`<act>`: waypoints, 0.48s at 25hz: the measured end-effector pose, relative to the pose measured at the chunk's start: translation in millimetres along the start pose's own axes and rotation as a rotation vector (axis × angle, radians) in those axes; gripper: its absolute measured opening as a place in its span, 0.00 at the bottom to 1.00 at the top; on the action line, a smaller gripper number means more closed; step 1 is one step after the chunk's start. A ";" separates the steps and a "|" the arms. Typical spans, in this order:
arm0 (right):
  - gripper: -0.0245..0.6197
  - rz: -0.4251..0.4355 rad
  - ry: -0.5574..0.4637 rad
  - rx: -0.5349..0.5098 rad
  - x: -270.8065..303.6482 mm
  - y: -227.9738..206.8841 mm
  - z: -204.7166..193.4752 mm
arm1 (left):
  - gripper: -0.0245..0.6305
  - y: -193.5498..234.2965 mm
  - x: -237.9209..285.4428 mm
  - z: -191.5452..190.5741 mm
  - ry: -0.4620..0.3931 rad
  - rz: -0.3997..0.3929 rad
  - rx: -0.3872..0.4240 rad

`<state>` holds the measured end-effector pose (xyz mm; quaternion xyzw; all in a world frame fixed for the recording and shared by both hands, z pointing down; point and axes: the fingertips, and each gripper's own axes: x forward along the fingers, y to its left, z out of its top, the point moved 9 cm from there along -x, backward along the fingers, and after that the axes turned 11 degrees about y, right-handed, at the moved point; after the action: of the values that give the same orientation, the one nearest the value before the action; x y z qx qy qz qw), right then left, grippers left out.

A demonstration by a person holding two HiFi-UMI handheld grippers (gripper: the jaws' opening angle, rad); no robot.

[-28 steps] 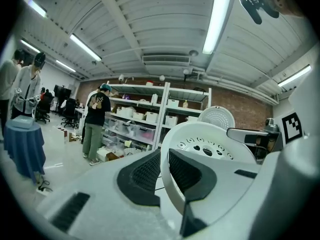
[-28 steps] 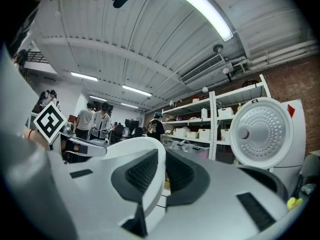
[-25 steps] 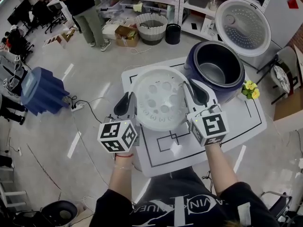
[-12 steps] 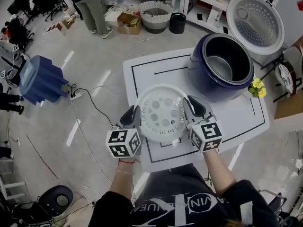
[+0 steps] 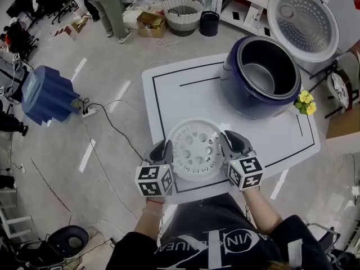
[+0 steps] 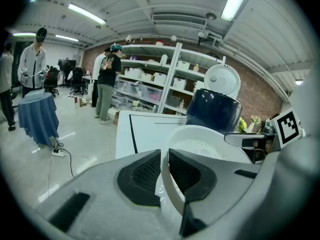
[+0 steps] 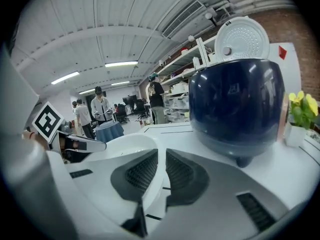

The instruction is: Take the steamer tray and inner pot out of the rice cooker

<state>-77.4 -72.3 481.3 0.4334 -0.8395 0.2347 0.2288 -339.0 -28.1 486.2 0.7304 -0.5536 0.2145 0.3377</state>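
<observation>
The white perforated steamer tray [image 5: 197, 149] hangs level and low over the front of the white table [image 5: 185, 83], between my two grippers. My left gripper [image 5: 166, 149] is shut on the tray's left rim; in the left gripper view that rim [image 6: 167, 181] stands pinched between the dark pads. On the opposite rim my right gripper [image 5: 226, 143] is shut, and the tray [image 7: 125, 149] lies left of its pads. The dark blue rice cooker [image 5: 261, 77] stands at the back right with its lid [image 5: 301, 17] up and the grey inner pot [image 5: 264, 83] still inside.
A small pot of yellow flowers [image 5: 305, 103] sits right of the cooker. Black lines mark the tabletop. On the floor to the left are a blue-draped stand [image 5: 48, 97] and a cable [image 5: 112, 122]. Shelves, a basket [image 5: 183, 10] and standing people are behind.
Both grippers have come down and back toward me with the tray, from beside the cooker to the table's front edge. Their grip on the rim is unchanged.
</observation>
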 end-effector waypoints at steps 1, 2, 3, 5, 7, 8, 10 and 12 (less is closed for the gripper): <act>0.11 0.002 0.007 0.004 -0.3 -0.5 -3.1 | 0.11 -0.8 0.3 -2.5 0.005 0.001 -0.002; 0.11 0.004 0.013 0.010 -0.3 -0.8 -6.2 | 0.11 -1.4 0.5 -4.7 0.010 0.002 -0.003; 0.11 0.005 0.018 0.015 -0.3 -1.1 -9.0 | 0.11 -1.9 0.8 -6.2 0.014 0.003 -0.004; 0.11 0.008 0.029 0.025 -0.1 -2.1 -13.5 | 0.11 -2.9 1.4 -8.4 0.021 0.007 -0.005; 0.11 0.013 0.040 0.032 0.2 -3.1 -17.2 | 0.11 -3.9 1.9 -10.6 0.030 0.010 -0.006; 0.11 0.015 0.046 0.033 0.4 -3.4 -19.0 | 0.11 -4.2 2.2 -12.1 0.036 0.010 -0.008; 0.11 0.021 0.059 0.036 1.3 -3.3 -22.9 | 0.11 -4.0 2.6 -16.2 0.050 0.013 -0.012; 0.11 0.028 0.075 0.038 2.3 -1.7 -27.5 | 0.11 -3.1 2.3 -20.5 0.063 0.018 -0.012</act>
<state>-72.2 -58.3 504.6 0.4167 -0.8318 0.2697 0.2483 -334.1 -14.1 500.9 0.7162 -0.5506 0.2372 0.3571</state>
